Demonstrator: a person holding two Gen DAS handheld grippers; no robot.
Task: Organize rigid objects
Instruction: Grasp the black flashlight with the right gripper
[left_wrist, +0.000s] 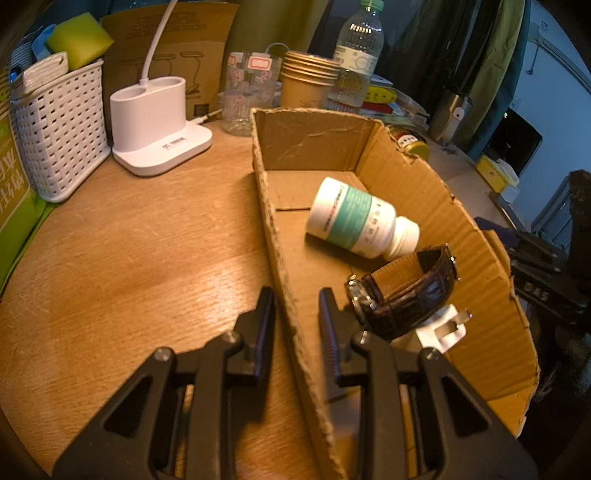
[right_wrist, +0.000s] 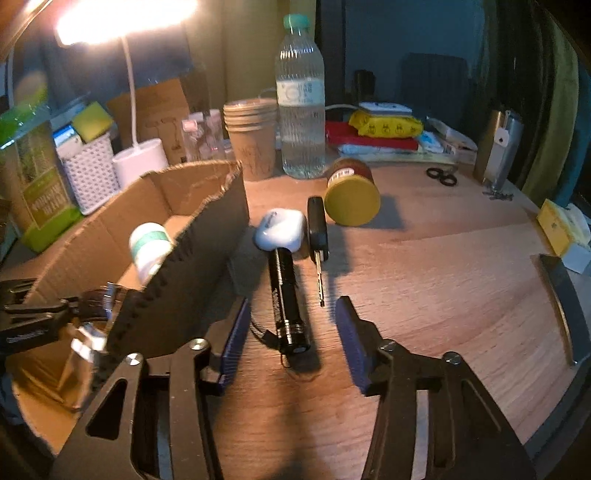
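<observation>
three items lie inside the cardboard box (left_wrist: 406, 177) in the left wrist view: a white pill bottle (left_wrist: 360, 218) on its side mid-floor, a dark leather watch (left_wrist: 402, 291) nearer the camera, and a white plug adapter (left_wrist: 445, 325) just under the watch. left gripper (left_wrist: 295, 306): pads clamped on the box's near wall, one finger inside, one outside. beyond the box's far wall: paper cups (left_wrist: 308, 81), water bottle (left_wrist: 356, 55); left of the box: white lamp base (left_wrist: 159, 125), white basket (left_wrist: 59, 133).

right wrist view: right gripper (right_wrist: 291, 321), jaws apart, straddling a black flashlight (right_wrist: 288, 295) on the wooden table (right_wrist: 443, 258) just right of the box (right_wrist: 207, 236); pads seem clear of its barrel, though motion blur makes contact hard to judge. beyond the flashlight, all right of the box: white rounded case (right_wrist: 280, 230) at the flashlight's far end, black car key (right_wrist: 318, 236) beside it, yellow-lidded jar (right_wrist: 351, 195) on its side further back.
</observation>
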